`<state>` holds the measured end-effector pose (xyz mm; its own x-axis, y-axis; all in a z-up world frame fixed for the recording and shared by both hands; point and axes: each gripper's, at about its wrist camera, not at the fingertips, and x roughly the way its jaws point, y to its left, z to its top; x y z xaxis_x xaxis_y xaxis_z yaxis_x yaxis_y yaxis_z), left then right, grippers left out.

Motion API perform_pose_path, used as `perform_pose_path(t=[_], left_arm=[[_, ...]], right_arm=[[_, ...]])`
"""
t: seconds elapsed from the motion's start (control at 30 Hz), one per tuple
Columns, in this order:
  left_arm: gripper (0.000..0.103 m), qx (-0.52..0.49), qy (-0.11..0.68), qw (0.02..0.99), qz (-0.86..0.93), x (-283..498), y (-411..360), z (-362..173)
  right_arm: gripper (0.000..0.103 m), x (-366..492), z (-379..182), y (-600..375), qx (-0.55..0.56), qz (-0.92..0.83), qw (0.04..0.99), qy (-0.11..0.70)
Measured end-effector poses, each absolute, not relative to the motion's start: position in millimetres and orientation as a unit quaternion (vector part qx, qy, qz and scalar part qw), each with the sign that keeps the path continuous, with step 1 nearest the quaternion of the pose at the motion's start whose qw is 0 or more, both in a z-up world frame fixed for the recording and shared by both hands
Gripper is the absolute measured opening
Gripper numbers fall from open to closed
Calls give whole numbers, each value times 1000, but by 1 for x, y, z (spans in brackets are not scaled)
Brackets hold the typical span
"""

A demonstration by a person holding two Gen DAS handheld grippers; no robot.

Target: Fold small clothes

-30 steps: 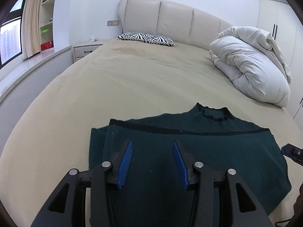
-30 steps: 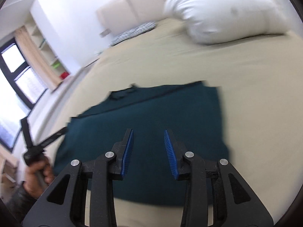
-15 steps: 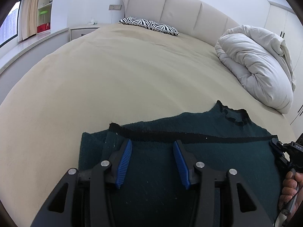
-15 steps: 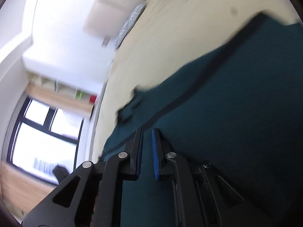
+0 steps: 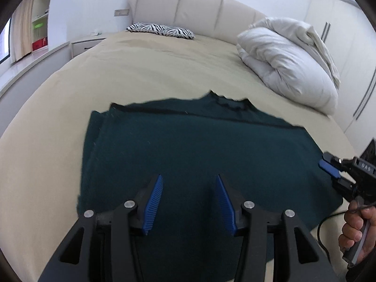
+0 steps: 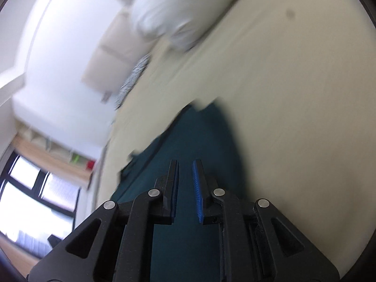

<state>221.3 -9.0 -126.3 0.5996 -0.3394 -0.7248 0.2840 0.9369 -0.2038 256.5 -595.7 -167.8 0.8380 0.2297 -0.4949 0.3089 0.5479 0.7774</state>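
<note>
Your left gripper [image 5: 189, 202]: jaws apart above dark green sweater [image 5: 199, 155]. Your right gripper [image 6: 185, 188]: narrowly parted, empty. Rolled duvet [image 5: 289, 61], zebra pillow [image 5: 161, 29] well beyond on bed [image 5: 141, 75].

We're in a home bedroom: big bed [image 5: 141, 75] with padded headboard [image 5: 199, 14] far, zebra pillow [image 5: 162, 29], rolled duvet [image 5: 289, 58] right, nightstand [image 5: 82, 45] and window left

Beige bed [image 5: 145, 75] bearing dark green sweater [image 5: 199, 150], white duvet [image 5: 289, 63], zebra-print pillow [image 5: 161, 29].
</note>
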Motion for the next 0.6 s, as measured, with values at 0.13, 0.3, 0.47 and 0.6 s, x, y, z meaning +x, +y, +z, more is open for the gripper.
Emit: perform_pose_path(t=[0.13, 0.3, 0.47, 0.6], left_arm=[[50, -24, 419, 894, -158, 210, -6, -143], [50, -11, 432, 887, -162, 207, 2, -142], [50, -9, 427, 890, -160, 202, 5, -147], [50, -4, 426, 890, -159, 203, 4, -147]], right_arm=[[26, 274, -157, -476, 406, 116, 835, 354], [25, 288, -191, -411, 372, 173, 812, 416], [24, 257, -202, -473, 454, 118, 802, 369], [25, 223, -206, -537, 490, 31, 806, 332]])
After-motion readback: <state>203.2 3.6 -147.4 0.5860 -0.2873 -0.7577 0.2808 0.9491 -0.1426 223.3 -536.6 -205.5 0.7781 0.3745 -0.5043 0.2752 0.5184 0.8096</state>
